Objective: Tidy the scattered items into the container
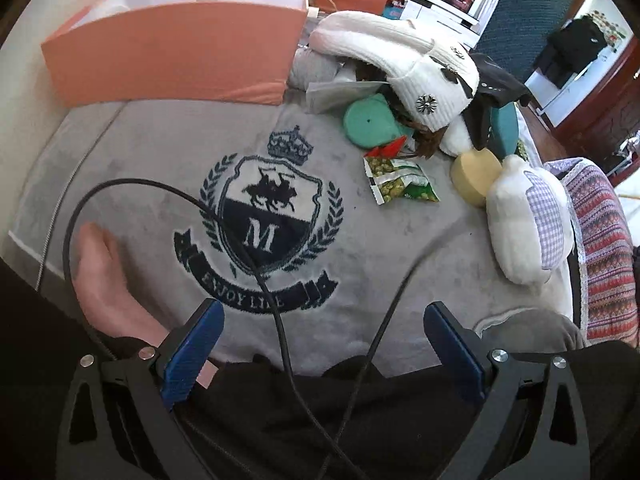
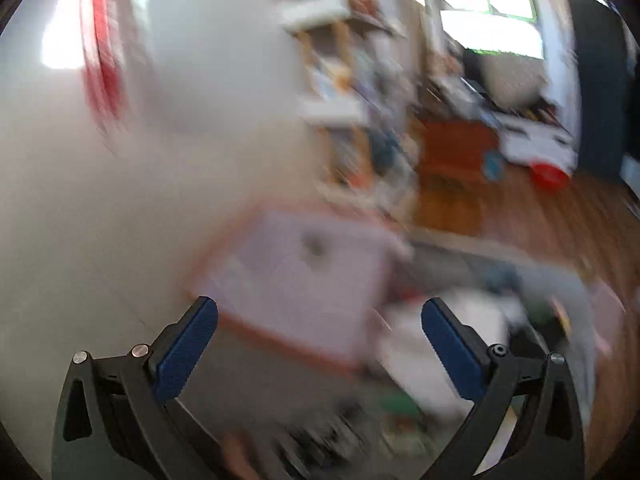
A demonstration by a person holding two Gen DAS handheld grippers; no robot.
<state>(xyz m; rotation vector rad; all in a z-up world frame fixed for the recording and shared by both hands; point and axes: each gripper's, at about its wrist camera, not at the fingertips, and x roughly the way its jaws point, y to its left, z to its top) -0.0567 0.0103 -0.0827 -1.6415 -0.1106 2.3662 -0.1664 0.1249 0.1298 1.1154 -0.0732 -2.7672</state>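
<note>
In the left wrist view an orange paper bag (image 1: 172, 52) with a white inside stands open at the back left of a grey crest-printed blanket (image 1: 160, 160). Scattered at the right are a white knit hat (image 1: 404, 60), a green cap (image 1: 370, 120), a green snack packet (image 1: 400, 178), a yellow round block (image 1: 474, 176) and a white plush toy (image 1: 524, 228). My left gripper (image 1: 322, 312) is open and empty, low over the blanket's near edge. My right gripper (image 2: 318, 312) is open and empty, high above the blurred orange bag (image 2: 300, 276).
A bare hand (image 1: 100, 276) rests on the blanket at the left. Black cables (image 1: 276, 320) cross in front of the left gripper. A patterned cloth (image 1: 604, 252) lies at the right edge. The right wrist view is motion-blurred, with shelves (image 2: 340, 80) and wooden floor (image 2: 540, 232) behind.
</note>
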